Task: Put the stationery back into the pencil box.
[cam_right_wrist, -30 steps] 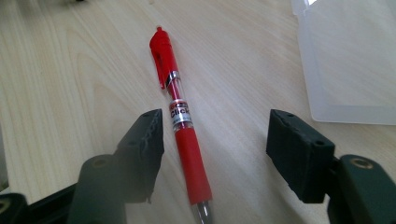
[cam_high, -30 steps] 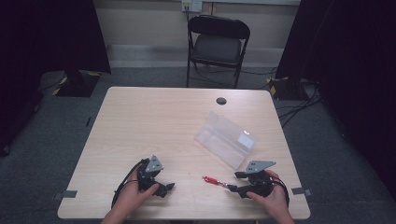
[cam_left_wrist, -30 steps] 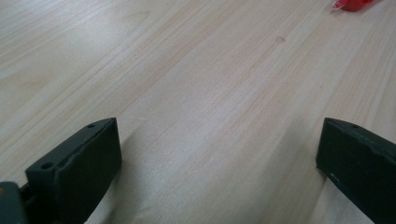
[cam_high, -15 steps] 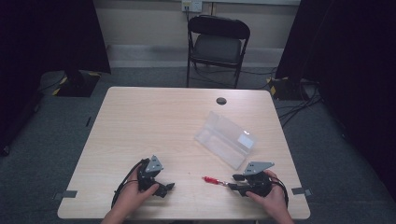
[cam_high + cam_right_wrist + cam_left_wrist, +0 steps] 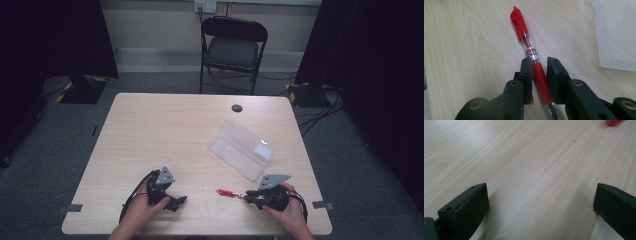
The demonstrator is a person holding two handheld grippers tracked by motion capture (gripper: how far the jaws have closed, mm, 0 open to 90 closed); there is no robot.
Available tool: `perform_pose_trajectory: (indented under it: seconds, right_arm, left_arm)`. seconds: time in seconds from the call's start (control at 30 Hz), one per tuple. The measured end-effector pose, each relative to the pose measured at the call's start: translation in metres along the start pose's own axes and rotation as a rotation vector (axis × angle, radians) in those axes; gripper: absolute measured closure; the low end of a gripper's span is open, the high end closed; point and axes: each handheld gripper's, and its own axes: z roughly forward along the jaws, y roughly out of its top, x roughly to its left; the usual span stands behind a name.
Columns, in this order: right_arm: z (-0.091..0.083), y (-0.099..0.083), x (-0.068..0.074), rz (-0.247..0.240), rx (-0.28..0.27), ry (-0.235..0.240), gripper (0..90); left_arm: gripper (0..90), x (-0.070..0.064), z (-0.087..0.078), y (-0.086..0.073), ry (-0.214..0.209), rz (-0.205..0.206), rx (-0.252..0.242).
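My right gripper (image 5: 539, 67) clamps the red pen (image 5: 531, 53); the left gripper (image 5: 541, 205) gapes idle. Next comes lifting toward the clear case (image 5: 241, 149) (steadily).

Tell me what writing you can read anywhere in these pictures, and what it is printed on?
"Clic": on the white band around the red pen held between the right tongs; any letters after these curve out of sight.
A smaller line above it on the same band is too blurred to read.
The clear plastic case and the table show no writing.
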Motion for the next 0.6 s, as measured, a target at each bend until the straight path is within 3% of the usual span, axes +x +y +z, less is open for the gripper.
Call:
perform_pose_trajectory:
  seconds: [0.27,0.4,0.47,0.6]
  right_arm:
    - [0.001,0.003,0.005,0.010,0.002,-0.037,79.9]
    - [0.000,0.008,0.006,0.039,-0.054,-0.074,79.9]
    - [0.004,0.011,0.007,0.047,-0.062,-0.097,80.0]
    - [0.015,0.015,0.006,0.053,-0.044,-0.094,79.9]
  left_arm:
    - [0.0,0.000,0.000,0.000,0.000,0.000,0.000]
    - [0.0,0.000,0.000,0.000,0.000,0.000,0.000]
    - [0.0,0.000,0.000,0.000,0.000,0.000,0.000]
    - [0.0,0.000,0.000,0.000,0.000,0.000,0.000]
